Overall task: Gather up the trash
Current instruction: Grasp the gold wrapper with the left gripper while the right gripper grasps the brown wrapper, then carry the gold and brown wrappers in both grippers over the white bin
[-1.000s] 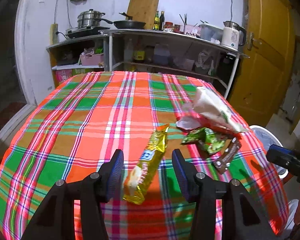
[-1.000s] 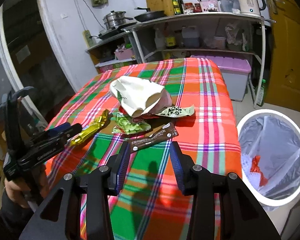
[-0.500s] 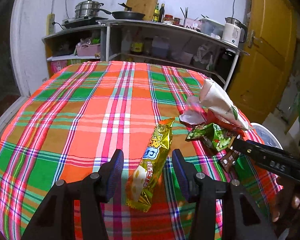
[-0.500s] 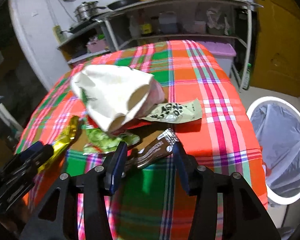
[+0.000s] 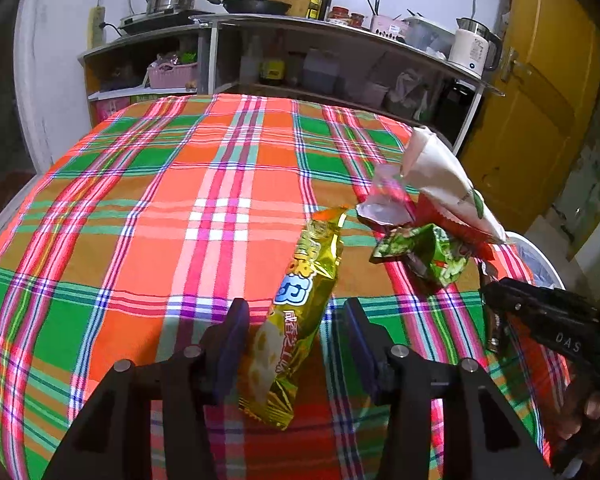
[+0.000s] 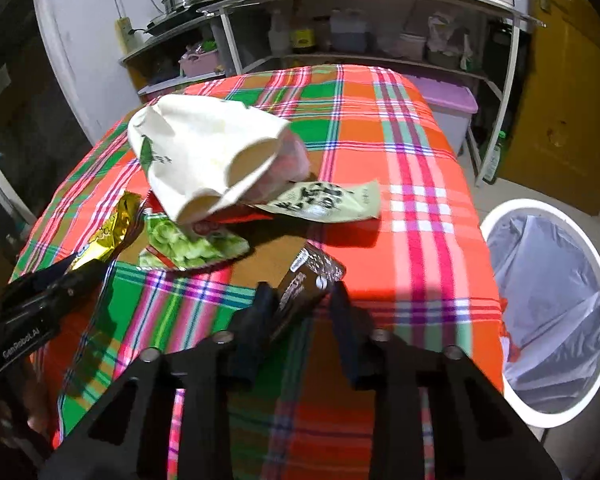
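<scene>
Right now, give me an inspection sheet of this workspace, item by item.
Surface: table under a plaid cloth, mostly bare on its left in the left wrist view.
Job's things: gold wrapper, green wrapper, brown wrapper, pale green packet, white bag heaped near the table's edge; lined bin on the floor beside it.
Clutter: nothing seen beyond the trash.
Grippers: left claw closing, gold wrapper between its fingers, not yet pinched; right claw closing round the brown wrapper; contact unclear.
Cables: cord to the stove.
Surroundings: shelves with pots, bottles, kettle; yellow door.
</scene>
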### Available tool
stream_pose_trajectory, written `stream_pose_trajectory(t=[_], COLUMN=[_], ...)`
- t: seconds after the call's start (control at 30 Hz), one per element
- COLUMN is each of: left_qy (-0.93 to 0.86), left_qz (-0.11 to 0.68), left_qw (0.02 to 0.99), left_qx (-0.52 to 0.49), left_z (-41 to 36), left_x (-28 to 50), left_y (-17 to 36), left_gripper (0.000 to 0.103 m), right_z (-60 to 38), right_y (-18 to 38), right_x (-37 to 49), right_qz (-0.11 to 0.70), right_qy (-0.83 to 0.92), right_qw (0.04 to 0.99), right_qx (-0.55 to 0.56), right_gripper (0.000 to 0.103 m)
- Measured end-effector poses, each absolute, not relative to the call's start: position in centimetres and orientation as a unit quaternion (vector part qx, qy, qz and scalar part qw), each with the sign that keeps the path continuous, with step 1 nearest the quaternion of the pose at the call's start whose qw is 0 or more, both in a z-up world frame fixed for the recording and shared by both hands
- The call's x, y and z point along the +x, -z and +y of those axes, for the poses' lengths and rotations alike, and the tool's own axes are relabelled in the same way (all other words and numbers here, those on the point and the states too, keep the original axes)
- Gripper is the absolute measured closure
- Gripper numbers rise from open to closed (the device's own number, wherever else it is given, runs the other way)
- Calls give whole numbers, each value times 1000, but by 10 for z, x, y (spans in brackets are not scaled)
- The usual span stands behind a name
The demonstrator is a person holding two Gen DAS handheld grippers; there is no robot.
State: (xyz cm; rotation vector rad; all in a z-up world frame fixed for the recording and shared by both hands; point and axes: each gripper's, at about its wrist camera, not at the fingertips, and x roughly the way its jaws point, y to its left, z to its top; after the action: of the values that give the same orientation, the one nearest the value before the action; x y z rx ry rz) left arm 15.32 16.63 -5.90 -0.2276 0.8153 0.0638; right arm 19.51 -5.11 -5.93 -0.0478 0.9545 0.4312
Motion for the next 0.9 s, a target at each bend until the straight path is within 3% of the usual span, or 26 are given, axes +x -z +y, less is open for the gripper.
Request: stream_pose_trajectory(t=[0.2, 0.33, 0.6, 0.9], left_qy=[-29, -24, -20, -11], left_qz=[404, 404, 395, 368], left_qw=[909, 910, 915, 927], left_qx=[-98, -89, -83, -78], left_z=[153, 142, 122, 95], left_x=[151, 149, 138, 118], left_y=[61, 61, 55, 36], left_gripper=[78, 85, 94, 96], right_z=[-55, -55, -70, -95], right_y=[58, 58, 54, 33], right_x=[189, 185, 171, 152], right_qz=[460, 456, 446, 418], right_qy=[-218, -230, -256, -272], right_qw=[860, 859, 857, 867], right_qx=[-20, -31, -17, 1], right_gripper=[80, 86, 90, 91])
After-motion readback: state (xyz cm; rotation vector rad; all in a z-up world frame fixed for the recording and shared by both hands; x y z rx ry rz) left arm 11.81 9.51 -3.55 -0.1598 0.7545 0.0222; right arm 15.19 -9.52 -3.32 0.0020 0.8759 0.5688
